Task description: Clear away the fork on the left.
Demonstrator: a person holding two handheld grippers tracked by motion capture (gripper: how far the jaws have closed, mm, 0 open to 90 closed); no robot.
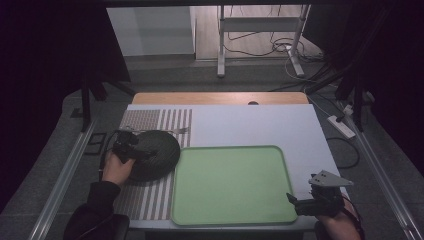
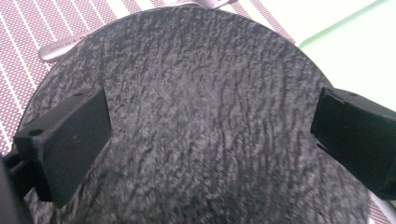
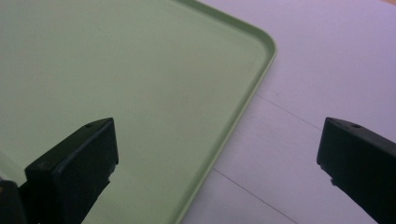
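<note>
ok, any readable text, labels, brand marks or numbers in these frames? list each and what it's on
None can be read.
Dark textured plate: rippled surface, no mark.
Green tray: plain, no print.
Striped placemat: stripes, no lettering.
Utensil handle beside the plate: possibly a faint stamped mark, too blurred to read.
Left gripper and right gripper: black jaws, unlabelled.
Power strip on the floor: too small to tell.

**Dark slate plate: condition and position**

Round dark plate [image 1: 155, 152], rough slate-like grey-black surface. Lying on a striped placemat [image 1: 150, 197], right edge just beside the green tray [image 1: 230, 220]. Covering part of a metal utensil handle [image 2: 58, 46] at the far rim.
</note>
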